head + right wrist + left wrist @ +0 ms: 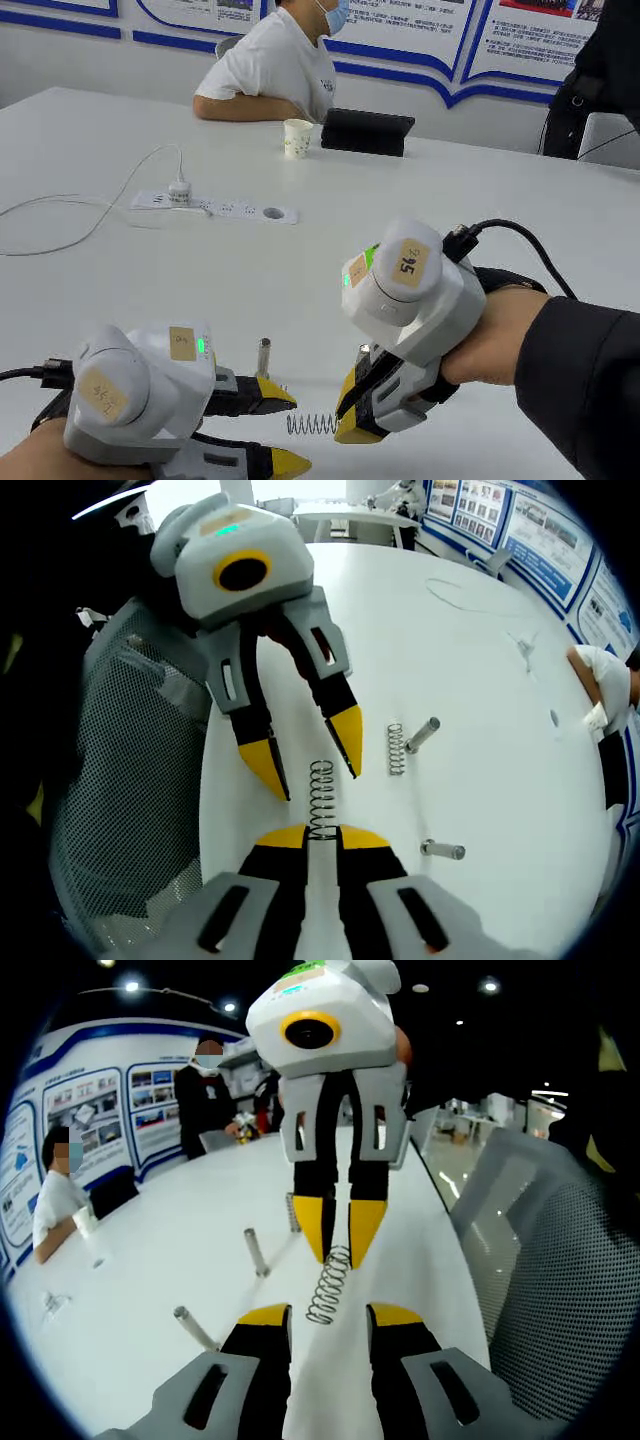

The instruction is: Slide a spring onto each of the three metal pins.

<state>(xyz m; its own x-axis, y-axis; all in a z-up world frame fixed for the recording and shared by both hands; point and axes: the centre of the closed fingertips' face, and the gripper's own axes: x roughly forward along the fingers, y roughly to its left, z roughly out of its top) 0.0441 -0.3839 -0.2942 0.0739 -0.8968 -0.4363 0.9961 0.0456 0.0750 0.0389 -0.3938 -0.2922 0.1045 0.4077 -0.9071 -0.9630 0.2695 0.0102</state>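
I had my right tongs (322, 838) clenched on one end of a spring (320, 798), near the front edge of the white table (300, 280). The spring stuck out leftward toward my left tongs (330, 1315). Those were released, jaws spread wide, and the spring's free end reached in between their yellow tips. I could not tell whether it touched either tip, or whether it rested on the table. Just beyond the left tongs an upright pin (263, 357) stood bare. A second spring (396, 748) lay on the table just beside its foot, on my near side. A second pin (442, 850), also bare, stood just beyond the right tongs. A third pin (293, 1212) stood further right, partly behind them. Far across the table lay a power strip (215, 206), with a paper cup (297, 138) and a dark tablet (366, 131) beyond it, in front of a seated person (272, 62)
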